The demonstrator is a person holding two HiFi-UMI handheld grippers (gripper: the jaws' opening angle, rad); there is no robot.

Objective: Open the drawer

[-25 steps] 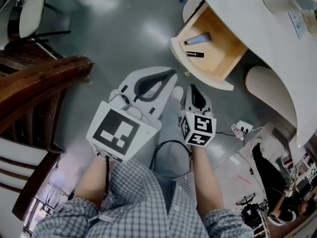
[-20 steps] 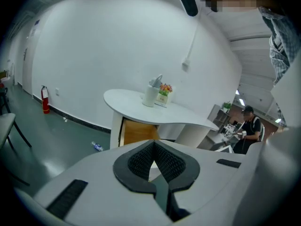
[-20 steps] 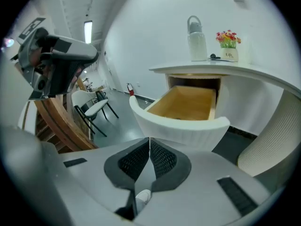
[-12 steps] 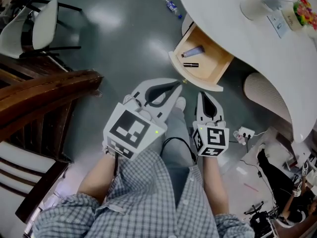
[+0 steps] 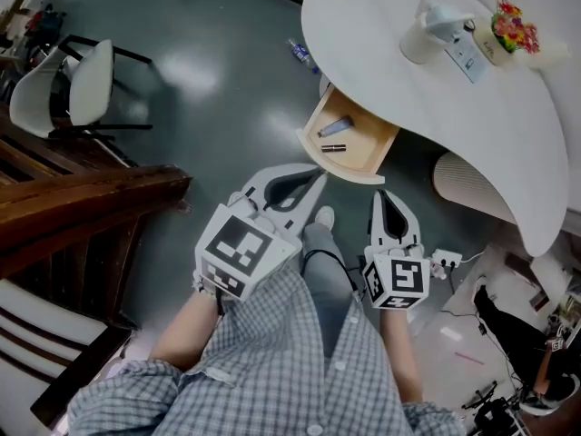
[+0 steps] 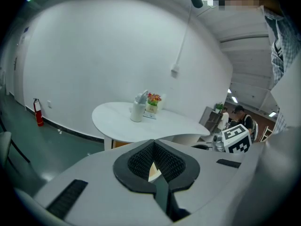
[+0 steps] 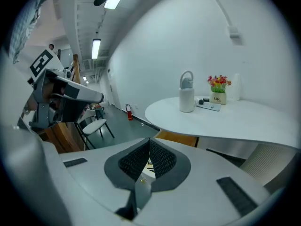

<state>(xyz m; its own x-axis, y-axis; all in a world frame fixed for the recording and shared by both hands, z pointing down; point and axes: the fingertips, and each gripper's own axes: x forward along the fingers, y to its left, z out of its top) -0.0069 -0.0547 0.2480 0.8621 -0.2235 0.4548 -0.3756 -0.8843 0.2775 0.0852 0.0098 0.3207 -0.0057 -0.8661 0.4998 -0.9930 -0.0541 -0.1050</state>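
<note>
The wooden drawer [image 5: 363,157] stands pulled out from under the round white table [image 5: 381,71]. A pale tube [image 5: 336,126] and a dark stick [image 5: 332,148] lie inside it. My left gripper [image 5: 319,179] hangs close to the person's body, short of the drawer front, shut with nothing in it. To its right, my right gripper [image 5: 379,197] is also shut and empty, clear of the drawer. In the left gripper view the gripper [image 6: 154,143] points toward the table [image 6: 117,121]. The right gripper view shows the right gripper [image 7: 149,142] below the table and a strip of the drawer's wood [image 7: 176,138].
A white jug [image 5: 427,30], a flower pot [image 5: 510,27] and a flat box [image 5: 465,54] stand on the table. A ribbed white seat [image 5: 472,189] sits under its right side. Dark wooden furniture [image 5: 82,207], a white chair [image 5: 77,89], a floor bottle [image 5: 300,54] and a power strip [image 5: 447,260] surround me.
Both grippers have drawn back and up from the drawer, which now looks smaller and farther off. More of the table top has come into view.
</note>
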